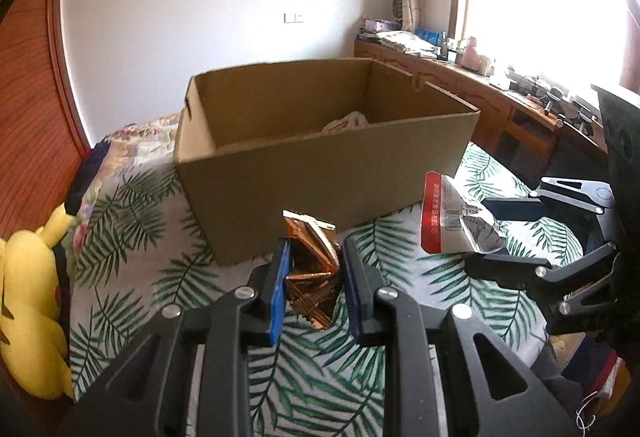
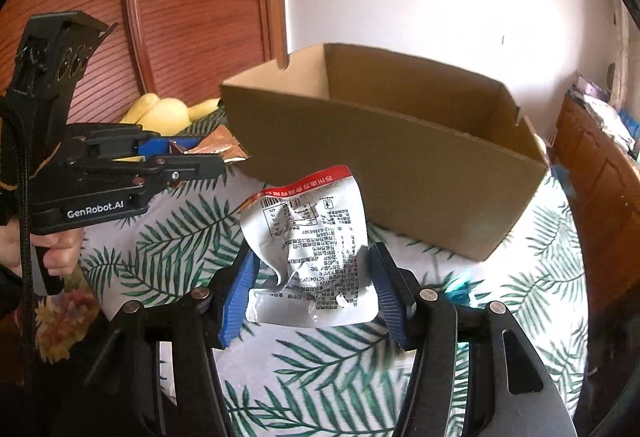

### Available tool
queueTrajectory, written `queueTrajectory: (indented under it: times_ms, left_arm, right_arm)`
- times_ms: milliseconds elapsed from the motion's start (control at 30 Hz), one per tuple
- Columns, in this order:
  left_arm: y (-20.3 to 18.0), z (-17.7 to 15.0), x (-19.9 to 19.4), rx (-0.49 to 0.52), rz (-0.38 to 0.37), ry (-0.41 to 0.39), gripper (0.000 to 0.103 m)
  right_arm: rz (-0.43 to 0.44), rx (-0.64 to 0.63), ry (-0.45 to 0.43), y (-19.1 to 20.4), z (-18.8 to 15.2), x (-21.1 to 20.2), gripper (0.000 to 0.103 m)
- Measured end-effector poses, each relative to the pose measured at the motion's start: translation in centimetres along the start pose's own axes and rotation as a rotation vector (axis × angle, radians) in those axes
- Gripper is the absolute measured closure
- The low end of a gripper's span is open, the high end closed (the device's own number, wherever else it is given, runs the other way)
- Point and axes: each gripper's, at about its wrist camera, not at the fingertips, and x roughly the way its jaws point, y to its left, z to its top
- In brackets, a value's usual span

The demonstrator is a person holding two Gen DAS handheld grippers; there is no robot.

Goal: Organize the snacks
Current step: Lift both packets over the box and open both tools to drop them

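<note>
My left gripper (image 1: 314, 257) is shut on a shiny copper snack packet (image 1: 312, 261), held above the bed just in front of the open cardboard box (image 1: 320, 173). My right gripper (image 2: 310, 269) is shut on a white snack pouch with a red top edge (image 2: 316, 237), held in front of the box (image 2: 400, 173). The pouch and right gripper (image 1: 480, 233) also show at the right of the left wrist view. The left gripper (image 2: 208, 157) with the copper packet (image 2: 218, 147) shows at the left of the right wrist view. A white wrapped item (image 1: 346, 123) lies inside the box.
The box stands on a bed with a palm-leaf sheet (image 1: 160, 257). A yellow plush toy (image 1: 32, 297) lies at the bed's left by a wooden headboard (image 1: 28, 117). A cluttered wooden desk (image 1: 500, 93) runs under the window at the right.
</note>
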Motion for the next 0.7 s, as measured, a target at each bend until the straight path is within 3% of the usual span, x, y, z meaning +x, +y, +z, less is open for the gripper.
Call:
queueTrajectory:
  times_ms: [700]
  left_arm:
    - [-0.6, 6.2, -0.6, 0.035, 0.023, -0.075, 0.08]
  right_arm:
    - [-0.067, 0.022, -0.076, -3.8, 4.7, -2.8, 0.046]
